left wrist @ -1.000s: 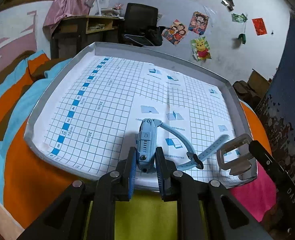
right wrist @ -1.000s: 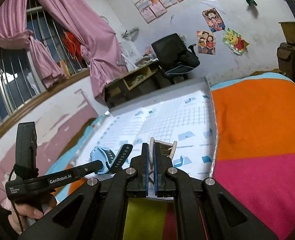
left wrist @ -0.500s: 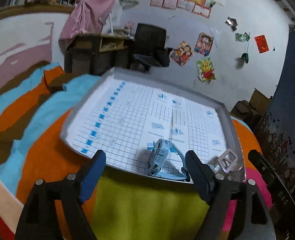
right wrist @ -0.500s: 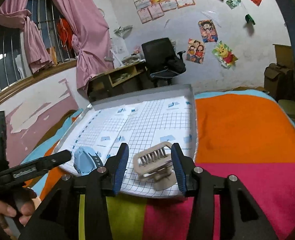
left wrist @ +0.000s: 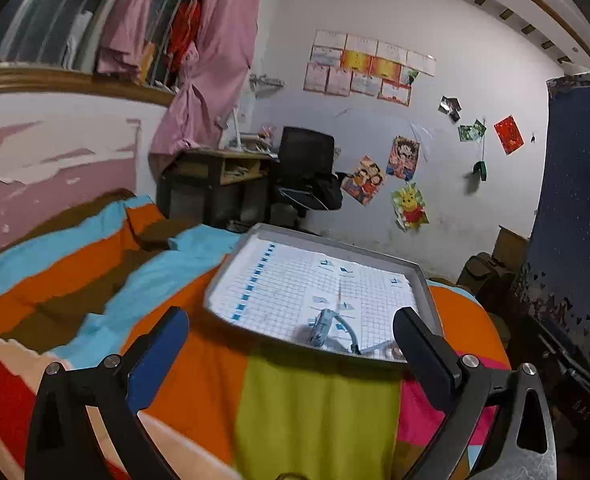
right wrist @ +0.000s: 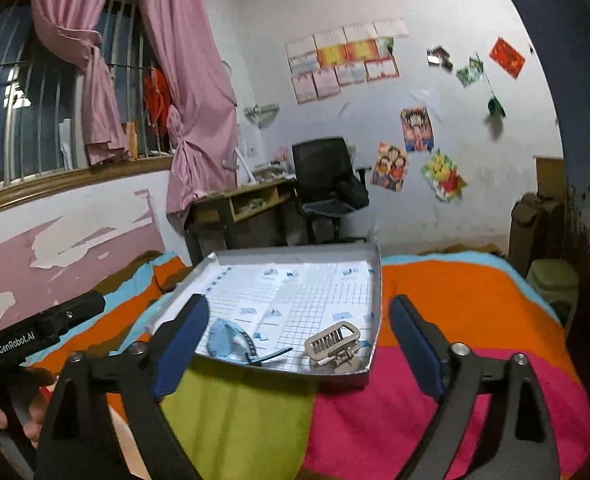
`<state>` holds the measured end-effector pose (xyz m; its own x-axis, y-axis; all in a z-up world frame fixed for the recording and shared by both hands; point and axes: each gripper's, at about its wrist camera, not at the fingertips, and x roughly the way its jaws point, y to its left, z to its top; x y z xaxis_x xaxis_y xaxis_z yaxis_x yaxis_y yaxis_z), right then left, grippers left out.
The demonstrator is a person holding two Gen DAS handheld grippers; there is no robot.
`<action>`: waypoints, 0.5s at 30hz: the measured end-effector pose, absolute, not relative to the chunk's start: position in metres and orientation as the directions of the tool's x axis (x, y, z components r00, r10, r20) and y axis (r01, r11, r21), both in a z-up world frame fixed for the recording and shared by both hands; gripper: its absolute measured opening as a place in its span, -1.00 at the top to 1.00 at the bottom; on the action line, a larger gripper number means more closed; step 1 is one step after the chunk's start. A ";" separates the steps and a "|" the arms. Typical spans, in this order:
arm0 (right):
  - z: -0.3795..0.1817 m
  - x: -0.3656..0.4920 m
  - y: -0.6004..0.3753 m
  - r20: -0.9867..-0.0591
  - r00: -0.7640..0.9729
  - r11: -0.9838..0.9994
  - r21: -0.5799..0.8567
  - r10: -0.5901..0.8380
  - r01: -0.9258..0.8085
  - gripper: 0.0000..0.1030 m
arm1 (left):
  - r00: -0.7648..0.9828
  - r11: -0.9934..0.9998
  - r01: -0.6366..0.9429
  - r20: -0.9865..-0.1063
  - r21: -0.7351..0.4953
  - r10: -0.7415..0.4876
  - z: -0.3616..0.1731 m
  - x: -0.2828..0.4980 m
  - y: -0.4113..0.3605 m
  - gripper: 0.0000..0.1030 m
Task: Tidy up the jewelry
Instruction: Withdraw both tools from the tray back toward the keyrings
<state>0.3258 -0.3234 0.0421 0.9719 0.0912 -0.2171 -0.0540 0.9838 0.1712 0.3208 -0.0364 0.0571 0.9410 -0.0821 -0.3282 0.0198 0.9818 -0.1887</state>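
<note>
A grey tray (left wrist: 427, 284) lined with white grid paper lies on a striped bed. A blue watch (left wrist: 322, 327) lies near the tray's front edge; it also shows in the right wrist view (right wrist: 225, 340). A beige hair claw clip (right wrist: 333, 342) lies at the tray's front right corner, mostly hidden in the left wrist view. My left gripper (left wrist: 291, 346) is open and empty, held back from the tray over the bedspread. My right gripper (right wrist: 297, 334) is open and empty, also back from the tray (right wrist: 377, 280). The left gripper's handle (right wrist: 39, 330) shows at left in the right wrist view.
The bedspread (left wrist: 315, 412) has orange, green, pink and blue stripes. A desk (left wrist: 219, 176) and a black office chair (left wrist: 307, 168) stand beyond the bed against the wall. A dark blue cabinet (left wrist: 575, 220) stands at right.
Both grippers opened, letting go of the watch and the clip on the tray. Both then pulled back and up, away from the tray.
</note>
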 end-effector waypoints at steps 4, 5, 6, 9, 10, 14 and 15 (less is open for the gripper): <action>0.058 0.284 -0.312 -0.185 0.979 0.990 0.130 0.083 -0.060 -0.93 | 0.951 0.984 0.033 -0.298 -0.174 -0.085 0.058 0.280 -0.031 -1.00; 0.062 0.274 -0.308 -0.175 0.982 0.992 0.116 0.078 -0.058 -0.97 | 0.953 0.983 0.035 -0.291 -0.178 -0.087 0.057 0.269 -0.029 -1.00; 0.065 0.264 -0.305 -0.164 0.984 0.993 0.103 0.075 -0.058 -0.97 | 0.954 0.982 0.039 -0.285 -0.183 -0.091 0.056 0.260 -0.027 -1.00; 0.073 0.232 -0.296 -0.141 0.987 0.995 0.078 0.073 -0.063 -0.97 | 0.960 0.981 0.041 -0.263 -0.190 -0.091 0.054 0.233 -0.021 -1.00; 0.075 0.220 -0.295 -0.135 0.988 0.995 0.078 0.071 -0.061 -0.97 | 0.963 0.981 0.041 -0.256 -0.188 -0.090 0.053 0.223 -0.021 -1.00; 0.077 0.188 -0.290 -0.130 0.989 0.995 0.079 0.069 -0.059 -0.97 | 0.968 0.982 0.046 -0.236 -0.183 -0.090 0.048 0.189 -0.016 -1.00; 0.077 0.176 -0.290 -0.129 0.989 0.995 0.082 0.067 -0.057 -0.97 | 0.968 0.982 0.048 -0.233 -0.183 -0.090 0.047 0.184 -0.015 -1.00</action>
